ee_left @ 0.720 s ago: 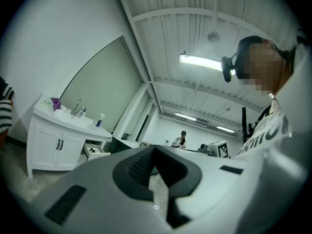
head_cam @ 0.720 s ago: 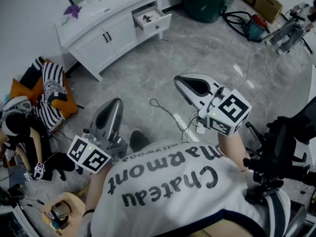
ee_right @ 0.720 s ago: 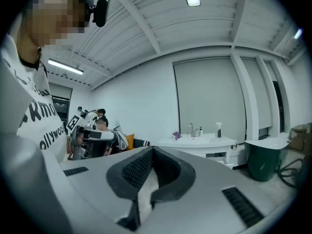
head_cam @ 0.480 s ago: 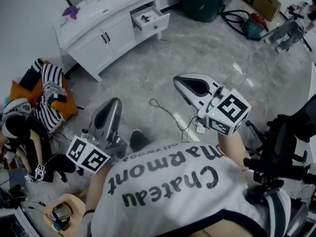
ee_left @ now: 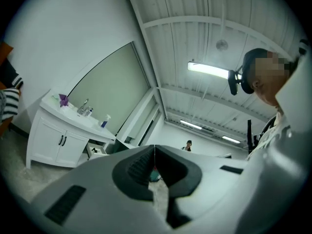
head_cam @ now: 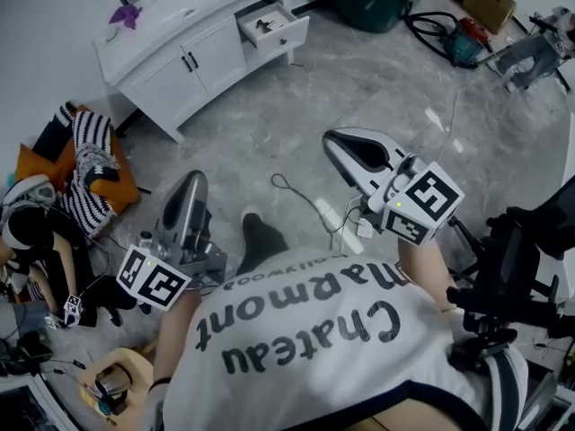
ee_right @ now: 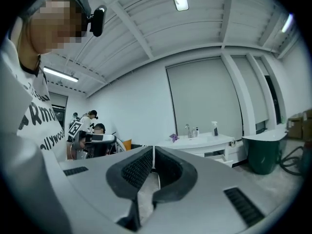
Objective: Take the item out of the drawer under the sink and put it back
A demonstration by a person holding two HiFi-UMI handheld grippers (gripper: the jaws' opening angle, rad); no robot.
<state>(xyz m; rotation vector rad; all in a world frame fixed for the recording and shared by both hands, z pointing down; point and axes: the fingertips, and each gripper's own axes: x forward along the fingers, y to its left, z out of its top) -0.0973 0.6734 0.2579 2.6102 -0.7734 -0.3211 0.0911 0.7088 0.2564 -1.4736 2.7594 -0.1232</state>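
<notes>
Drawer (head_cam: pixel 289 34) under the sink is pulled out of the white sink cabinet (head_cam: pixel 162 83). A small dark item (head_cam: pixel 263 25) lies inside the drawer, but it is too small to tell what it is.

The person (head_cam: pixel 305 348) wears a white shirt with big letters and stands on the grey floor (head_cam: pixel 377 88), well apart from the cabinet. The person holds one hand-held gripper in each hand.

The left hand-held gripper (head_cam: pixel 192 181) is closed. Its two jaws are pressed together with nothing between them. The right hand-held gripper (head_cam: pixel 334 140) is closed too, and it is also empty. Both point about level, toward the side of the room where the cabinet is.

A purple thing (head_cam: pixel 124 14) sits on top of the cabinet, beside the sink. A green bin (head_cam: pixel 373 3) stands near the end of the cabinet where the drawer is. A striped cloth (head_cam: pixel 90 142) lies on the floor near the other end.
</notes>
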